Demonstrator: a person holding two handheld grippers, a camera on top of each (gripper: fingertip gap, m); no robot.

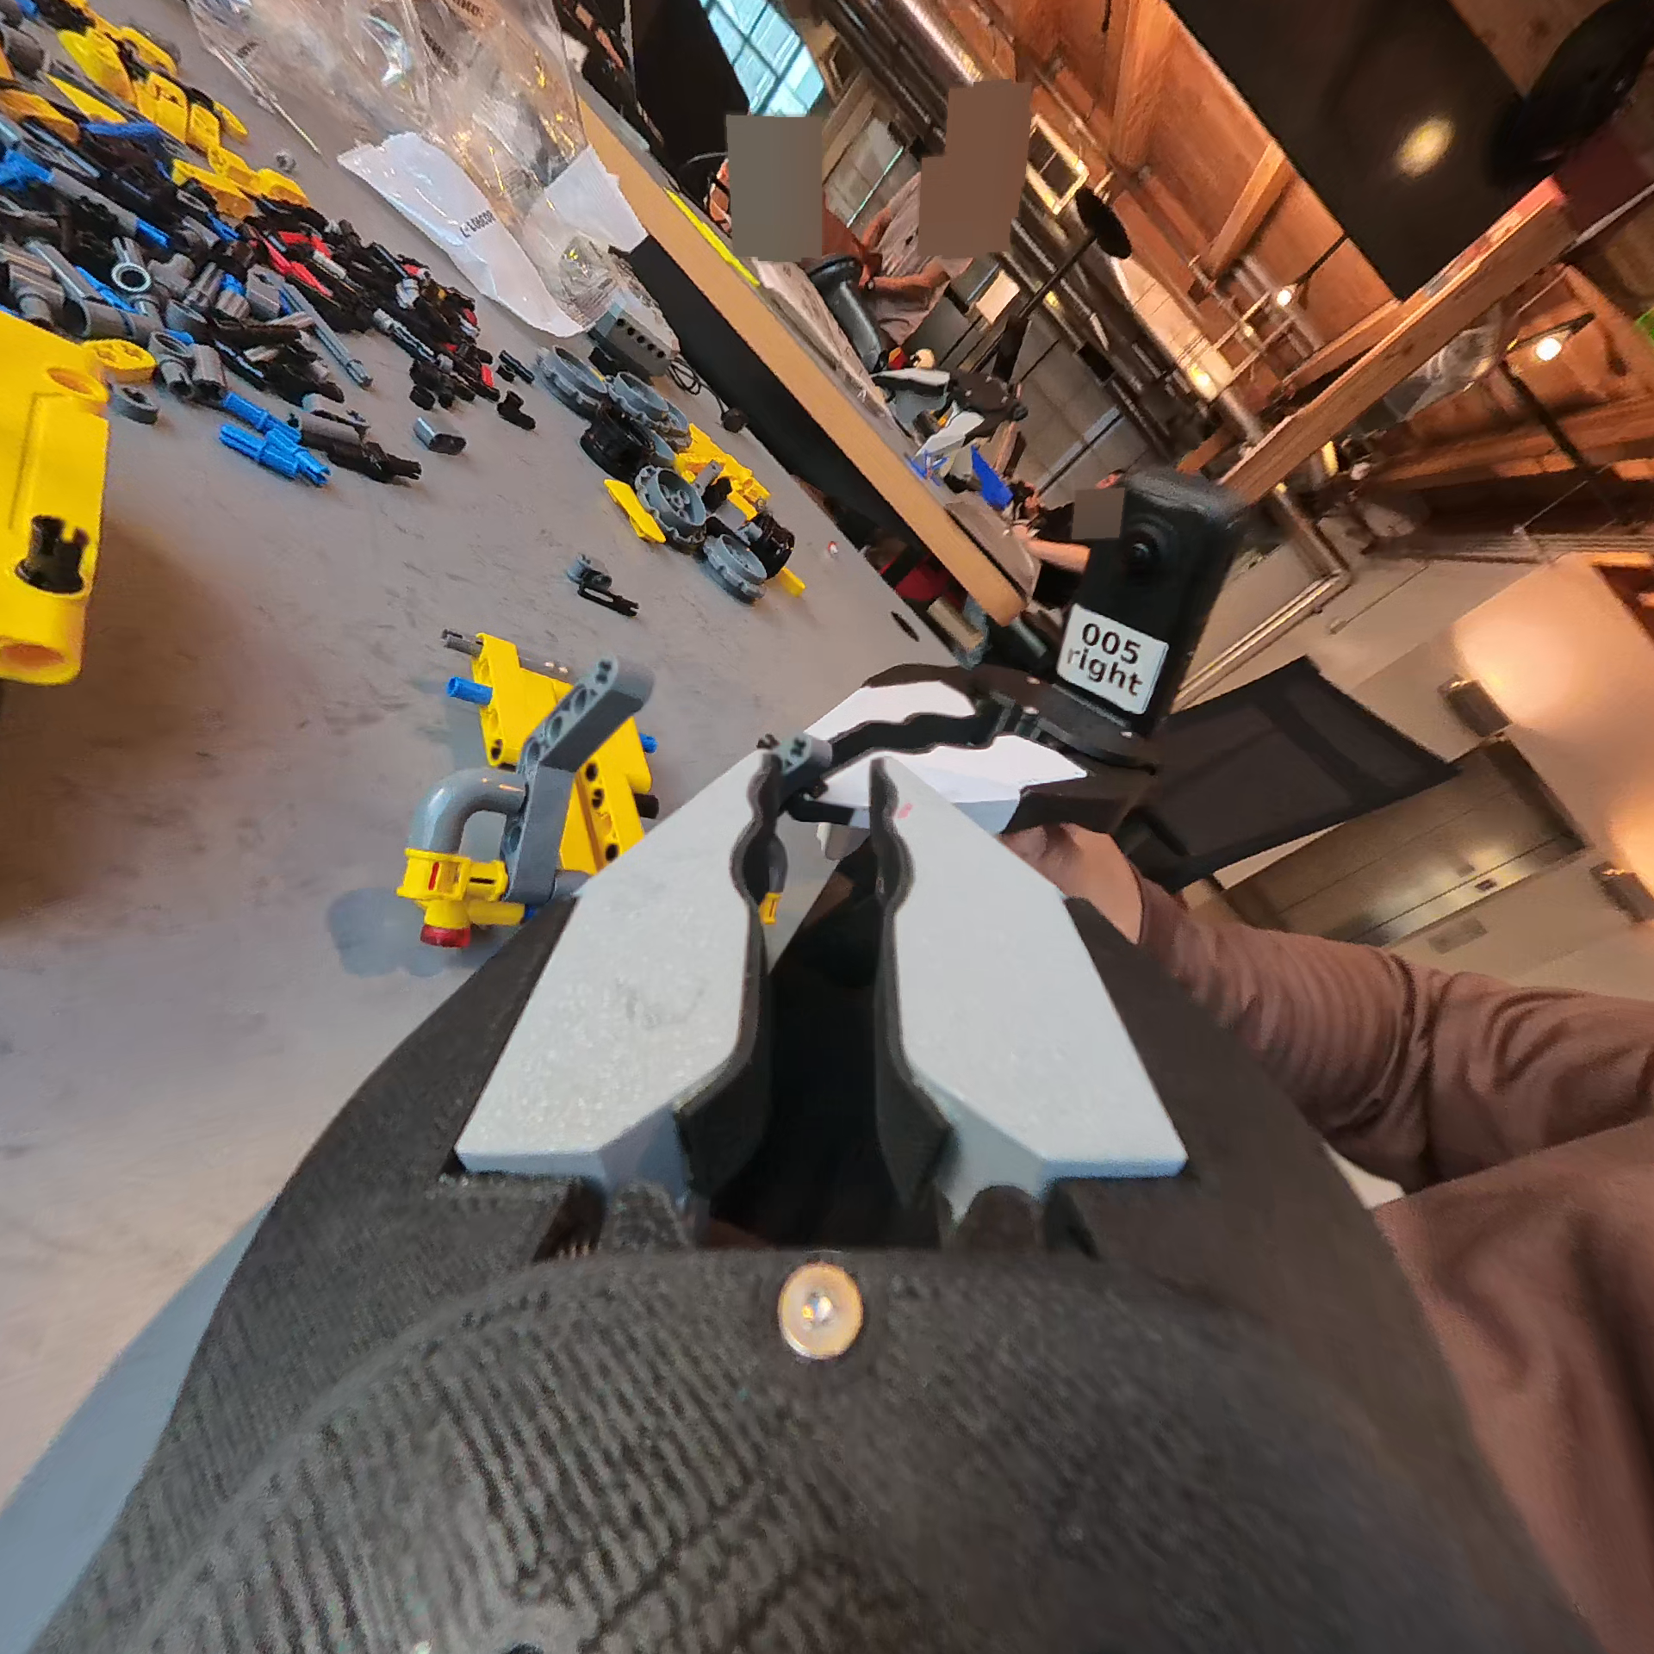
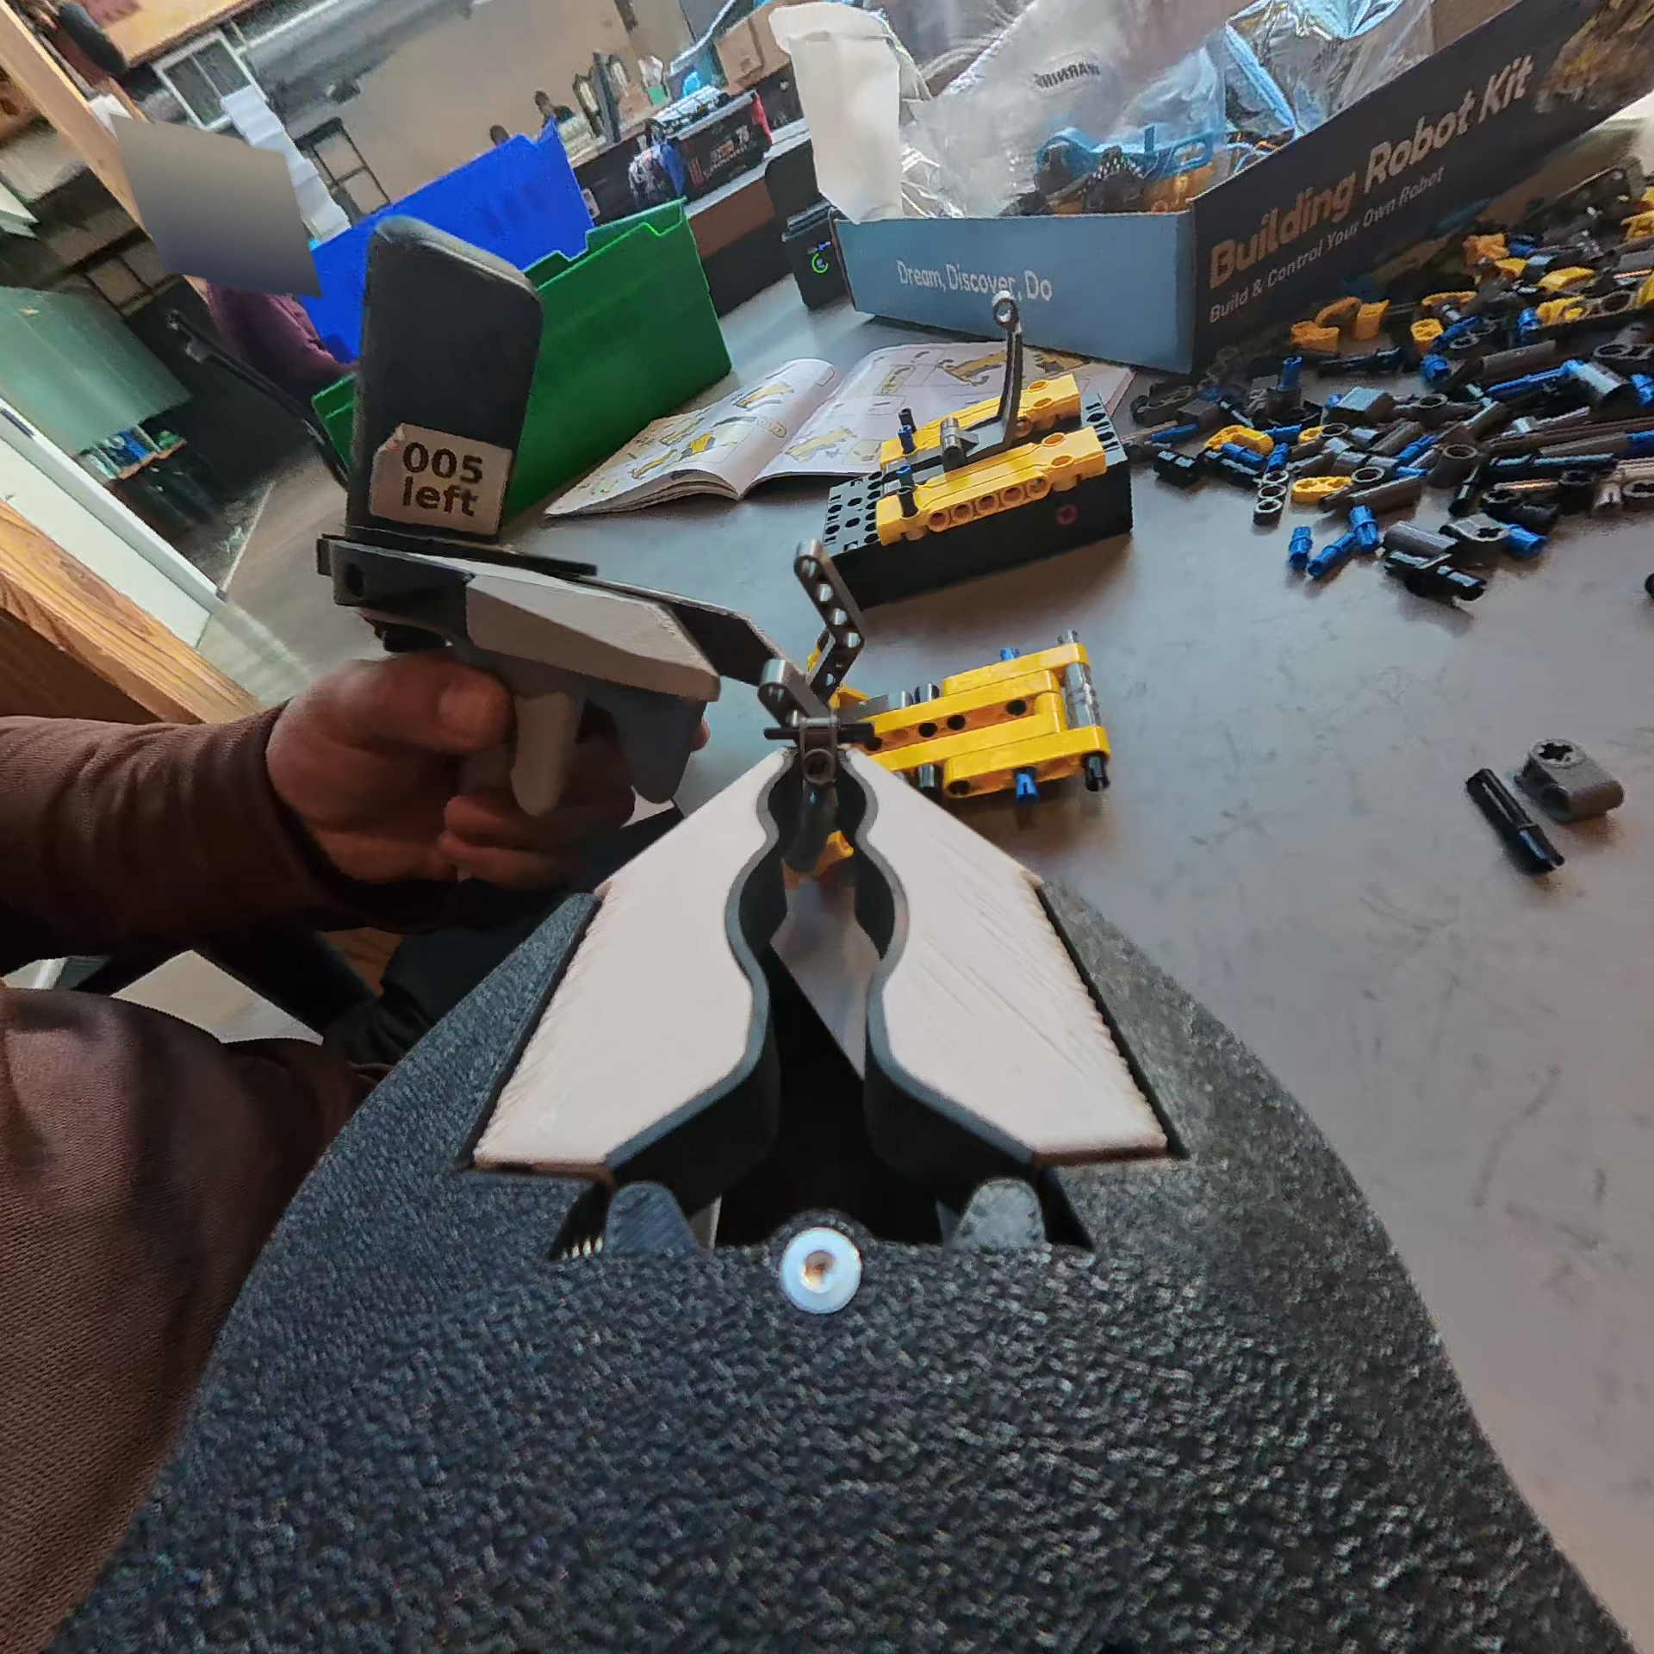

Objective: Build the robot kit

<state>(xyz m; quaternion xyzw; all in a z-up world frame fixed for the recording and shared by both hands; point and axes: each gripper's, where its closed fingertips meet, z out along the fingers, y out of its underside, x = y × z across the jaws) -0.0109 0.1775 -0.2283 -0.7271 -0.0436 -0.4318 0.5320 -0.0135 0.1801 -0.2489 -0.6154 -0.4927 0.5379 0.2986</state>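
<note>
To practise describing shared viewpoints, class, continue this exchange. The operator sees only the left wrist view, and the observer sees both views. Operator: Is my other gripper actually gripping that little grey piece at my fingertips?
Observer: Yes. The right gripper is shut on the small grey connector, with both fingers pressed against its sides.
Operator: Are there any building instructions on the table?
Observer: Yes. An open booklet lies flat on the table, beyond the yellow assembly and next to a green bin.
</note>
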